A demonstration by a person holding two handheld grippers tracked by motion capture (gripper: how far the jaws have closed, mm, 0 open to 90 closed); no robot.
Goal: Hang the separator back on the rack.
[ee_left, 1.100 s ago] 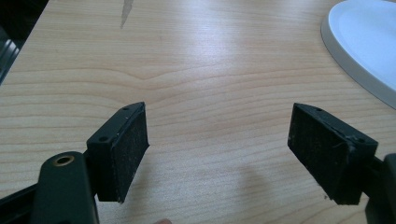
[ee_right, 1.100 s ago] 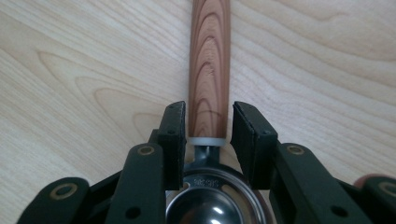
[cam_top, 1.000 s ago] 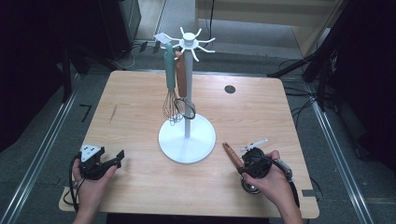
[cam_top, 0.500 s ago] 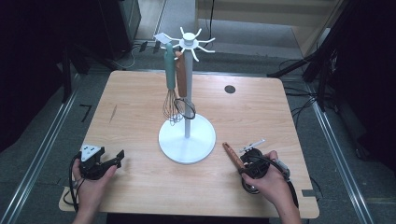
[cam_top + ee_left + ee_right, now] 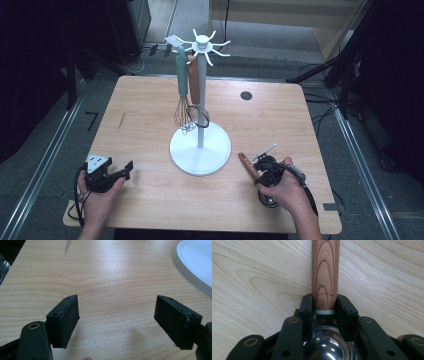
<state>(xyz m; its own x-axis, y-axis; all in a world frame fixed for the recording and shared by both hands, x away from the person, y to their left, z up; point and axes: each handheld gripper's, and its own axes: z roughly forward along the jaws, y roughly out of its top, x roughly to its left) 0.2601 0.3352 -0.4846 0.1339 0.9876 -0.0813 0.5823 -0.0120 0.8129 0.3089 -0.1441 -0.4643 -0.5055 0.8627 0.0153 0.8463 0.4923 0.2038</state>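
- The right gripper [image 5: 324,307] has just been closing its jaws, and the black pads now sit flush against both sides of a wooden-handled utensil [image 5: 325,272], grasping it at the lower end of the handle, where a pale collar meets the metal part.
- That utensil lies flat on the table [image 5: 150,100] near the front right edge; its polished metal head [image 5: 328,347] is tucked back under the gripper body, and the handle runs straight out ahead of the jaws, so its long axis matches the gripper's own line.
- From above, the handle tip [image 5: 245,161] points away from the person and toward the white round base [image 5: 200,149] of the hanging stand [image 5: 201,42].
- The right hand [image 5: 287,190] is the one on the job; the left gripper [image 5: 107,175] rests well apart at the front left, jaws spread wide with nothing but bare wood between them.
- A whisk [image 5: 184,107] and another wooden-handled tool [image 5: 194,82] already hang on the side of the stand toward the person's left, which I judge the lifted utensil must steer clear of.
- The hooks on the right side of the stand look free.
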